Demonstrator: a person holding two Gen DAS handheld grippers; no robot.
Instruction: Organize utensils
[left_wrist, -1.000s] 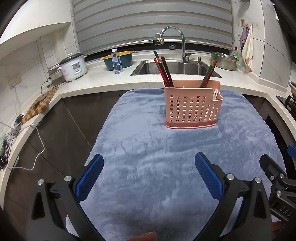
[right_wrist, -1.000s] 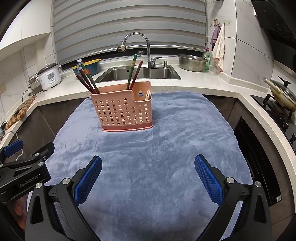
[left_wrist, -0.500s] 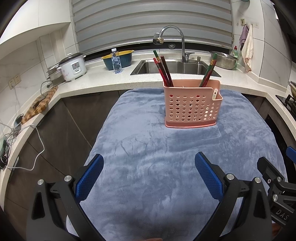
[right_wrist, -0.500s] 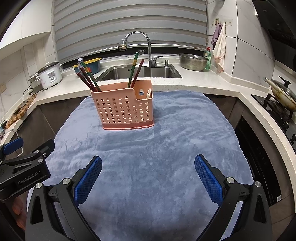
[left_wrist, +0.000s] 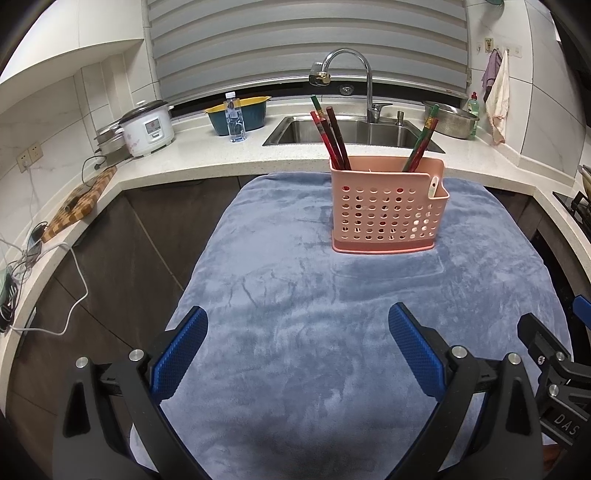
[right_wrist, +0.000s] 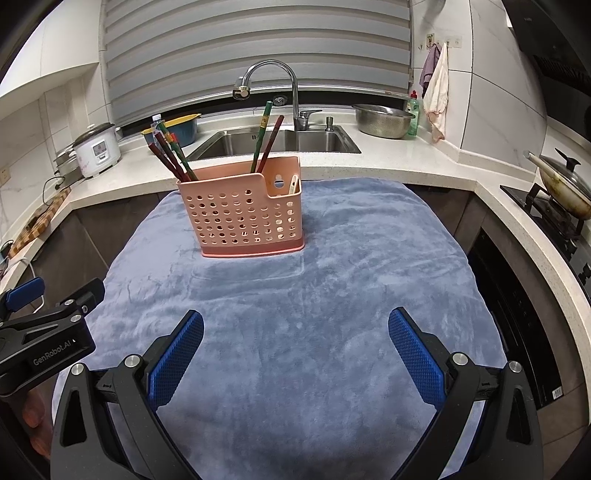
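A pink perforated utensil basket (left_wrist: 388, 210) stands upright on a blue-grey towel (left_wrist: 295, 314); it also shows in the right wrist view (right_wrist: 245, 218). Several red and green chopsticks (left_wrist: 334, 134) lean in its left end, and two more chopsticks (left_wrist: 421, 142) lean in its right part. A pale spoon handle (right_wrist: 293, 184) sticks out of the small side pocket. My left gripper (left_wrist: 297, 350) is open and empty, near the towel's front edge. My right gripper (right_wrist: 295, 350) is open and empty, beside it to the right.
Behind the towel are a sink (left_wrist: 354, 131) with a faucet (left_wrist: 343, 70), a rice cooker (left_wrist: 146, 127), a water bottle (left_wrist: 234, 118), a blue bowl (left_wrist: 240, 114) and a steel colander (right_wrist: 384, 120). A wok (right_wrist: 565, 184) sits on the stove at right. A cutting board (left_wrist: 79, 199) and cables lie at left.
Both grippers have drawn back slightly from the basket and stay open. The basket and chopsticks have not moved.
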